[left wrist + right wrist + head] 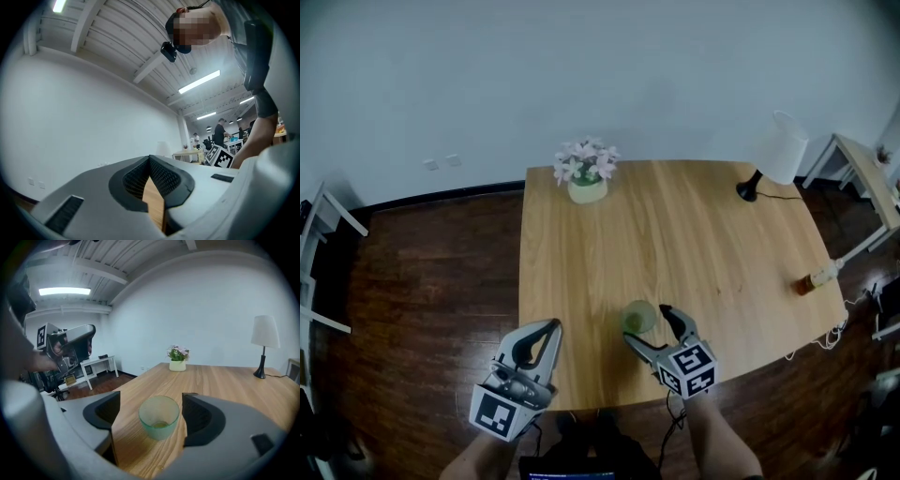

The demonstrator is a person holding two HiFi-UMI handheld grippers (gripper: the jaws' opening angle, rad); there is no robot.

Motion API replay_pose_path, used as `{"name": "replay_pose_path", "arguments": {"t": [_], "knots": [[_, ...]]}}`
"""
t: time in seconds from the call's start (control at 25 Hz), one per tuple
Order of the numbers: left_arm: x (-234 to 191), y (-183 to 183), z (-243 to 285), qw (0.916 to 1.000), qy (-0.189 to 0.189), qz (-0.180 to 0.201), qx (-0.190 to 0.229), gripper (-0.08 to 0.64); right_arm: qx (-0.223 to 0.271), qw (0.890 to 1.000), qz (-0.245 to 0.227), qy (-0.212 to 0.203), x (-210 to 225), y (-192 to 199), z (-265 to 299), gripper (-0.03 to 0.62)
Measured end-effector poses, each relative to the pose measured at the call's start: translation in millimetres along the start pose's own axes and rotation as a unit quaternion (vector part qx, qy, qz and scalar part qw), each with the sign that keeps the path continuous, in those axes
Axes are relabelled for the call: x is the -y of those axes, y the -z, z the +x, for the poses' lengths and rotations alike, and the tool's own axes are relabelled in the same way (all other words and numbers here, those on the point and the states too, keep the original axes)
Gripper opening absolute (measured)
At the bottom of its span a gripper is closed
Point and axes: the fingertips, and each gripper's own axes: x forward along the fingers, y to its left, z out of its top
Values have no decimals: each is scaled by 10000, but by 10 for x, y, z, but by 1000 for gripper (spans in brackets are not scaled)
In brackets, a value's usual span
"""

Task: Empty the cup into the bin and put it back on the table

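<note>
Green cup (639,317) upright on table (675,234).
Right gripper (646,324) astride the cup, jaws spread clear of its sides; left gripper (553,327) left of the cup, jaws closed, empty.

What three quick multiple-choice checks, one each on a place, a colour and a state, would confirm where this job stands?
1. Where does the cup stand?
A. On the floor
B. On the table, between the right gripper's jaws
C. Beside the lamp

2. What colour is the cup?
A. Translucent green
B. Red
C. Black

3. What state is the right gripper in?
A. Shut on the cup
B. Shut and empty
C. Open, with the cup between its jaws

Answers:
1 B: the right gripper view shows the cup upright on the wood between the two jaws.
2 A: the wood grain shows through its pale green wall.
3 C: the jaws stand wide apart, with bare wood visible between the cup and one jaw.
</note>
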Motion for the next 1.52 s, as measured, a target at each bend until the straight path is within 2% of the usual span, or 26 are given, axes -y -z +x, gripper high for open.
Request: {"name": "replay_pose_path", "arguments": {"t": [0.28,0.4,0.56,0.92,1.12,1.4,1.52], "knots": [[21,520,115,9989,-42,-157,-449,0,-237,9997,102,30,99,304,172,423],[-7,843,147,9961,-162,-377,-788,0,-300,9994,144,18,128,392,252,423],[-48,1308,201,9857,-413,-873,-1385,1,-342,9992,218,1,159,473,352,423],[-133,2132,231,9580,-759,-1178,-2503,2,-388,9992,112,-9,154,650,519,423],[-169,2349,180,9460,-888,-1210,-2872,2,-224,9996,134,88,202,627,564,423],[-144,2473,130,9377,-922,-1138,-3151,2,-130,9997,88,169,172,591,611,423],[-172,2521,86,9312,-1061,-1108,-3306,2,-5,9995,72,306,198,556,617,423]]}}
